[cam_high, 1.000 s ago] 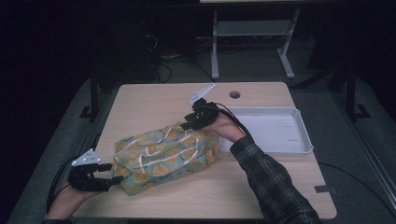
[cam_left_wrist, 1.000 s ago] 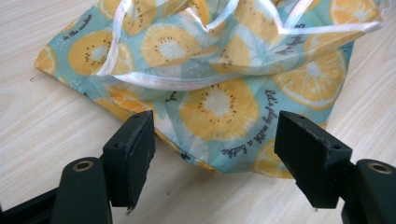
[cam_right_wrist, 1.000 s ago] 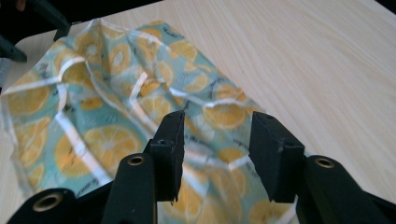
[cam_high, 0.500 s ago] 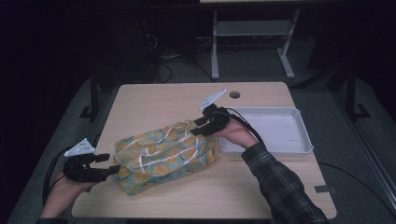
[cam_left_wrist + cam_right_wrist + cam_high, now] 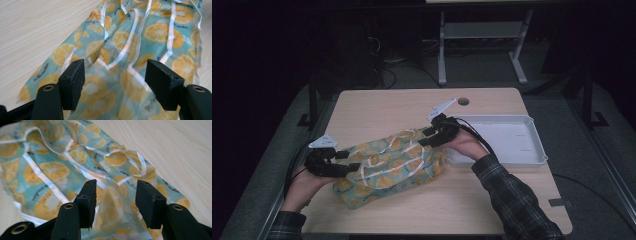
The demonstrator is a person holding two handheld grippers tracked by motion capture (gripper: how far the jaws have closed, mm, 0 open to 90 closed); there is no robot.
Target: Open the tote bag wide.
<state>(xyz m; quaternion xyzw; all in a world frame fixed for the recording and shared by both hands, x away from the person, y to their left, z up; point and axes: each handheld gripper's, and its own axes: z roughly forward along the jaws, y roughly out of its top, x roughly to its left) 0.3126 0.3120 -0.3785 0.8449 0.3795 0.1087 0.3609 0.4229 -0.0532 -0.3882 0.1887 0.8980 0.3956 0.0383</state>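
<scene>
A crumpled sheet of thin plastic printed with orange slices on a teal ground, edged with pale ribbon-like strips, the orange-print bag (image 5: 389,167), lies on the wooden table (image 5: 382,107), towards the front and left of centre, running diagonally from near left to far right.

The left gripper (image 5: 343,162) sits at the bag's near-left end. In the left gripper view its jaws stand wide apart over the bag (image 5: 130,50), with the print visible between them and neither pad pressing on the film; the gripper (image 5: 115,82) is spread and holds nothing.

The right gripper (image 5: 428,137) sits at the bag's far-right end, just beside a white tray (image 5: 532,150) that stands on the table's right side. In the right gripper view the jaws are parted, the gap narrower than on the left, and have just been opening a little. A raised fold of the bag (image 5: 62,167) lies between the jaws of the gripper (image 5: 116,200); whether the pads touch the fold cannot be told, though no pinch is evident

Both forearms enter from the bottom edge; the right sleeve (image 5: 512,200) is plaid
</scene>
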